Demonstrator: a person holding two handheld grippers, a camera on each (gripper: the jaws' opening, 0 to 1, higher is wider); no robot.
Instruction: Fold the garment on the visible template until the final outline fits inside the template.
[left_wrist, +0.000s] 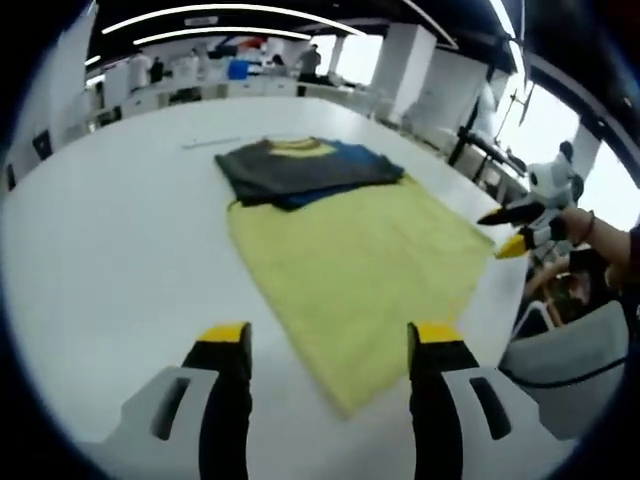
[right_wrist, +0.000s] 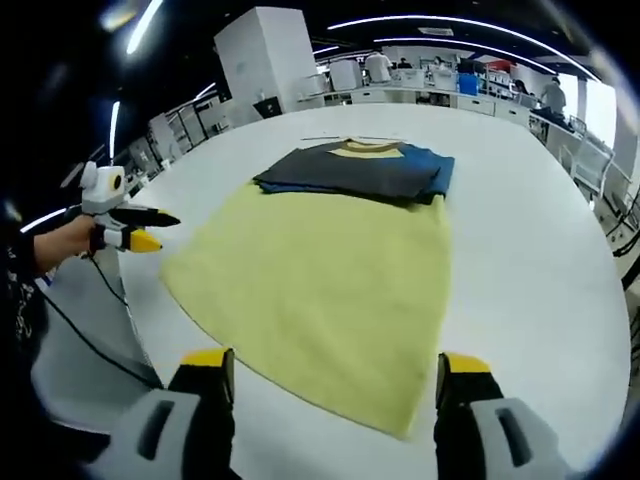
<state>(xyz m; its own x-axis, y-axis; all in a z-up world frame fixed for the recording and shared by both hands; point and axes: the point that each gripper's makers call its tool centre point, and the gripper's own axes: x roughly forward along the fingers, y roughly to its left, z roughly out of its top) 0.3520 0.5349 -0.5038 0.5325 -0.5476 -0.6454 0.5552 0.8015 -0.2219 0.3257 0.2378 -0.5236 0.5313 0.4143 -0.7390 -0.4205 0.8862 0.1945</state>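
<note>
1. Both views are bright and evenly lit; long ceiling strip lights (left_wrist: 200, 20) run overhead.
2. Daylight, it seems, floods from windows (left_wrist: 560, 125) at the side, blown out to white.
3. The white table (right_wrist: 520, 250) glares softly; shadows on it are faint.
4. Fisheye bending curves the edges strongly.
5. The left gripper view is slightly smeared; the far room is soft.

no text, label or number can be read.
</note>
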